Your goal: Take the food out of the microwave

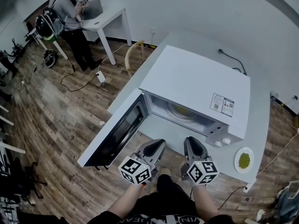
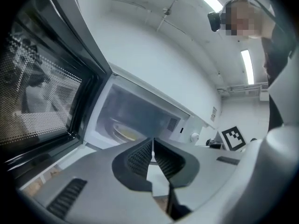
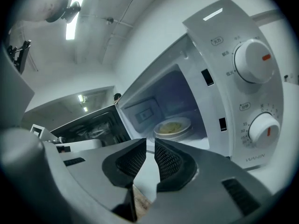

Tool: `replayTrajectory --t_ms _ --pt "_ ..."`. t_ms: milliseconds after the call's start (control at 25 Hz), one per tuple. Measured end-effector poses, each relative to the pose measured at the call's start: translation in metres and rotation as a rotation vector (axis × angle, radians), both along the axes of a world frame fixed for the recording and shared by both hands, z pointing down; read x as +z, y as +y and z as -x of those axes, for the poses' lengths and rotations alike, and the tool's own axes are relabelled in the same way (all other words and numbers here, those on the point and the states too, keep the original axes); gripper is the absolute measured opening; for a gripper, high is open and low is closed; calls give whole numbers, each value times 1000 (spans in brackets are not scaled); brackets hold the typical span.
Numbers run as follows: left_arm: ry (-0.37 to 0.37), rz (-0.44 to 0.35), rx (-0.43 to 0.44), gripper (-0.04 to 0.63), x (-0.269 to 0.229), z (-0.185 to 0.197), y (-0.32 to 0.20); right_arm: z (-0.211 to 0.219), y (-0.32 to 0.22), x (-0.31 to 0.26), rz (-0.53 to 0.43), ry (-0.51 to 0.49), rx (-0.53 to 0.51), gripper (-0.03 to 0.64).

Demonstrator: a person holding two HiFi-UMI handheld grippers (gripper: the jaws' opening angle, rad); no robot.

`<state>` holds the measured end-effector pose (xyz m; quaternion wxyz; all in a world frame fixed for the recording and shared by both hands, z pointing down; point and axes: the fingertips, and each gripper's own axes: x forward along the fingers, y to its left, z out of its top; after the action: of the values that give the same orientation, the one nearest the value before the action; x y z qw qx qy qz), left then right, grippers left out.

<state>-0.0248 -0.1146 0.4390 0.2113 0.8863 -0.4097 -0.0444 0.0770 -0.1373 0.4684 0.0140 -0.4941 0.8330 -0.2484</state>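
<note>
The white microwave (image 1: 196,83) stands on a pale table (image 1: 261,125) with its door (image 1: 117,132) swung wide open to the left. Inside it lies a plate of yellowish food (image 1: 180,111), which the left gripper view (image 2: 125,132) and the right gripper view (image 3: 172,126) also show. My left gripper (image 1: 160,143) is just before the open cavity, jaws shut with nothing between them (image 2: 153,141). Beside it, my right gripper (image 1: 190,141) is also shut and empty (image 3: 150,143). Both point into the cavity, short of the plate.
A small white plate of green food (image 1: 244,160) sits on the table right of the microwave. The control knobs (image 3: 254,59) are on the microwave's right front. A person (image 1: 70,17) stands at a white desk (image 1: 105,15) far back left; cables lie on the wooden floor.
</note>
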Motion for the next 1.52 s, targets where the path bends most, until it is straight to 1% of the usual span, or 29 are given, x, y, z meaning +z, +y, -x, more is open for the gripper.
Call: replayTrajectory --t_ms 120,200,400,560,720,880,1120,1280,1520 --pt "-13 -9 14 20 3 -9 -16 1 -16 4 7 7 24 64" --pt "-23 -21 22 20 4 -14 -25 4 -25 6 -7 48 24 64" --pt "-29 -31 29 20 14 -18 -43 9 -47 11 -63 232 41 64" --pt "-25 -17 62 20 25 -20 -48 9 -67 15 -100 402 75 64" --pt "-32 -10 92 20 33 -18 -57 13 -84 15 -138 572 79 64" --pt "-33 -7 121 20 36 -18 -62 12 -93 26 -114 696 79 66" --pt "0 7 122 20 37 -14 -64 14 -106 37 -76 843 32 67" --pt "2 16 123 20 38 -10 -62 17 -108 44 -39 912 3 71" --pt "9 17 122 20 38 -7 -63 14 -112 45 -43 920 0 69"
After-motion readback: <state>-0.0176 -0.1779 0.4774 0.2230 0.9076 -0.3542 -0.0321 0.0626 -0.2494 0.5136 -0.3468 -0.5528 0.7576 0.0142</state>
